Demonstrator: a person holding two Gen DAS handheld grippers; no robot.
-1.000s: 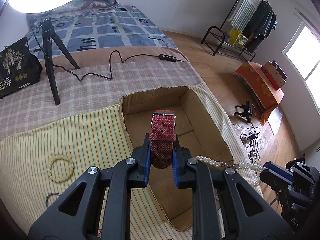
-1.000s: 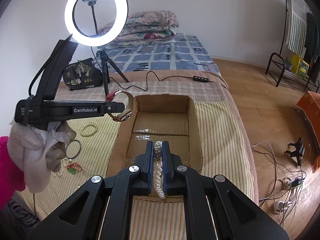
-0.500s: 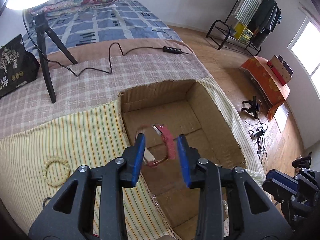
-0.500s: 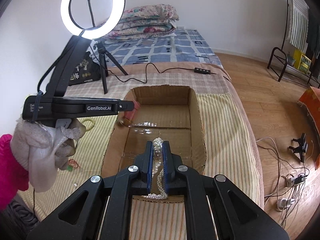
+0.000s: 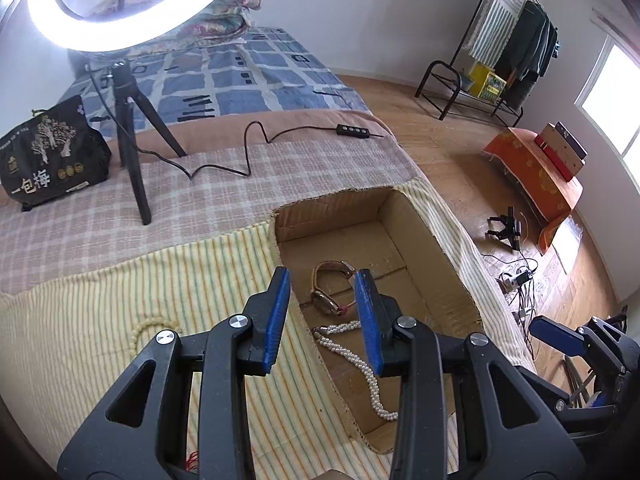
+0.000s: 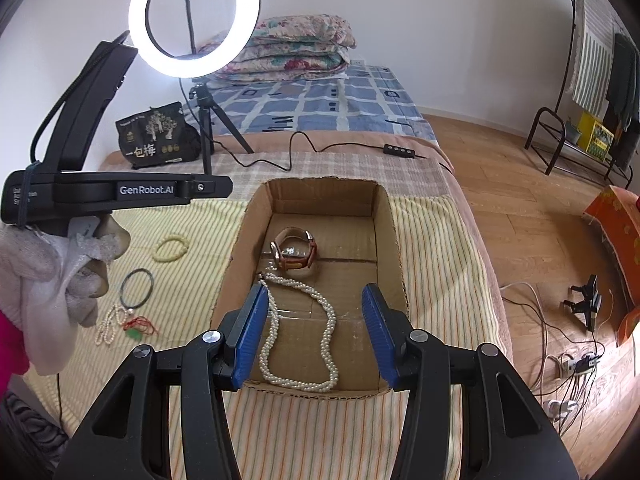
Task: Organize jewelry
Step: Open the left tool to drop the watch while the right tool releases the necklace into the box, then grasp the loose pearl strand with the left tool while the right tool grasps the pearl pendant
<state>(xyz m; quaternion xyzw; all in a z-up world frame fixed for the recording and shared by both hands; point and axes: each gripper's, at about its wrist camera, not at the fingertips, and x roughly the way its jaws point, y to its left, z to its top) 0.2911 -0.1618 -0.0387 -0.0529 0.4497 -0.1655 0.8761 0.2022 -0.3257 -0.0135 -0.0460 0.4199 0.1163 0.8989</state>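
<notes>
Corrugated cardboard forms the open box (image 6: 384,224) sunk into the striped yellow blanket (image 6: 436,248) on the bed, and two pieces already lie on its floor: a wristwatch (image 6: 294,249) with a brown strap toward the far end, and a pearl necklace (image 6: 298,328) looped nearer the front wall, one strand touching the watch's side. The right gripper (image 6: 312,336) hangs over the near end of the box with its jaws opening – the pearls lie below and between the blue pads, not pinched. The left gripper (image 5: 323,320), held in a gloved hand (image 6: 52,276), stands spread and empty above the box's left wall. Still out on the blanket, left of the box, are a pale bead bracelet (image 6: 171,249), a dark bangle (image 6: 137,287), a small pearl string (image 6: 109,322) and a red cord with a green pendant (image 6: 138,328). The release looks complete, so the sensible step is to lift the right gripper straight up so that no pad snags a strand, then send the left one to the bracelets – taking one piece at a time, pinching across the band, since thin cords lying flat on soft cloth will likely slip.
</notes>
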